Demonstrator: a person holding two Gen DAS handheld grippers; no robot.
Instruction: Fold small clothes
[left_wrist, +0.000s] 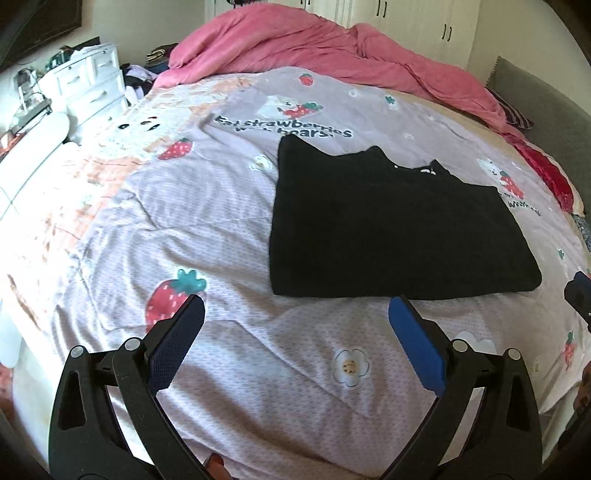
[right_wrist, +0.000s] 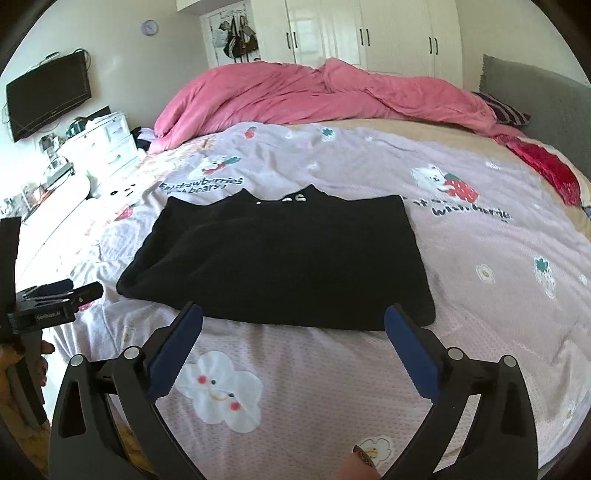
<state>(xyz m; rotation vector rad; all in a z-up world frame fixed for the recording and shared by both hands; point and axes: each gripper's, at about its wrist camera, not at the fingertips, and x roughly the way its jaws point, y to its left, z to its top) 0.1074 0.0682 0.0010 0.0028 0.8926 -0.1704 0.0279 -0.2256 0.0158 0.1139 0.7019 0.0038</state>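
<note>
Left wrist view: one bed (left_wrist: 258, 369) fills the room, its lilac sheet (left_wrist: 207, 229) printed with strawberries, flowers and white bears and lettered "Eat strawberries with bears"; the same words show twice, the second copy partly cut off near the right edge. One pink duvet (left_wrist: 332, 48) lies bunched along the far edge of the bed. One black garment (left_wrist: 388, 225), folded to a rough rectangle with its neckline at the far side and a small white mark at the collar, lies flat on the sheet toward the near edge, right of centre in this view. A white chest of drawers (left_wrist: 88, 85) stands off the bed's far-left corner, and white wardrobe doors (left_wrist: 417, 26) line the back wall.

From the right wrist view, the same garment (right_wrist: 280, 262) sits centred just beyond the fingertips, one television (right_wrist: 48, 94) hangs on the left wall, one round clock (right_wrist: 149, 27) above it, and bags (right_wrist: 238, 38) hang on a door.

Two grippers are in use. The left gripper (left_wrist: 295, 314) has its blue-padded jaws spread wide with nothing between them, its tips just short of the garment's near edge. The right gripper (right_wrist: 293, 321) is likewise spread wide and empty, its tips over that same edge.
</note>
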